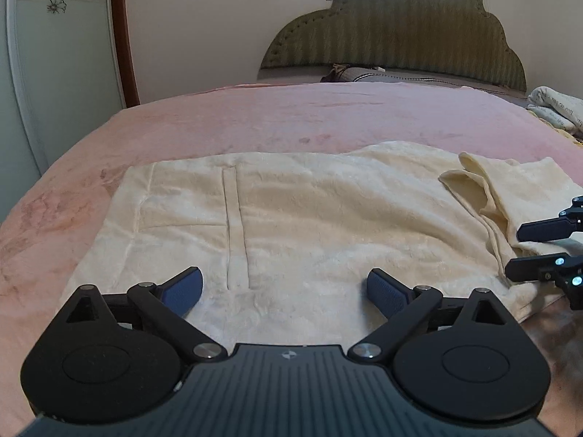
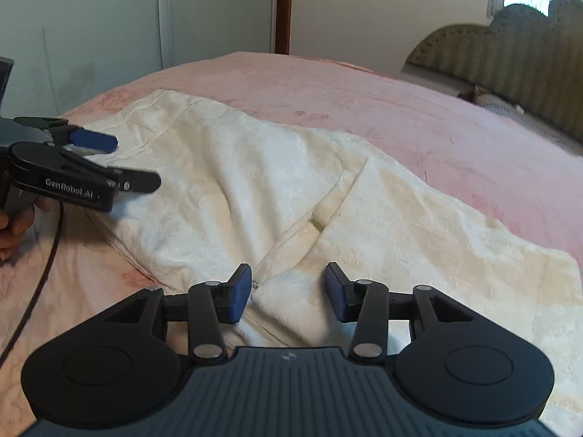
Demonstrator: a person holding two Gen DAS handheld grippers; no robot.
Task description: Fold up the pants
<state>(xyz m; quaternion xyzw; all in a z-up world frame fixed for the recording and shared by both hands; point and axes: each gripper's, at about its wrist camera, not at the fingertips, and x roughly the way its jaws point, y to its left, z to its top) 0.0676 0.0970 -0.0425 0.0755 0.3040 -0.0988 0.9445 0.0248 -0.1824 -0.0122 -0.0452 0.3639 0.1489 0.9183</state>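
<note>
Cream fleece pants [image 1: 291, 211] lie partly folded across the pink bed cover [image 1: 255, 116], with a pocket seam running down the near layer. My left gripper [image 1: 284, 287] hovers over the pants' near edge, its blue pads wide apart and nothing between them. In the right wrist view the same pants [image 2: 255, 182] lie rumpled, one layer folded over another. My right gripper [image 2: 288, 293] stands over a crease near the front edge, jaws partly apart; fabric lies below the gap and the pads do not press it. The left gripper [image 2: 135, 162] shows at the left there, and the right gripper [image 1: 524, 249] at the right edge of the left wrist view.
A green padded headboard [image 1: 400, 36] and a pillow [image 1: 364, 74] stand at the far end of the bed. A white patterned cloth [image 1: 557, 109] lies at the far right. A wardrobe [image 1: 54, 73] lines the left side. A person's hand [image 2: 11, 225] and a dark cable [image 2: 40, 276] are at the left.
</note>
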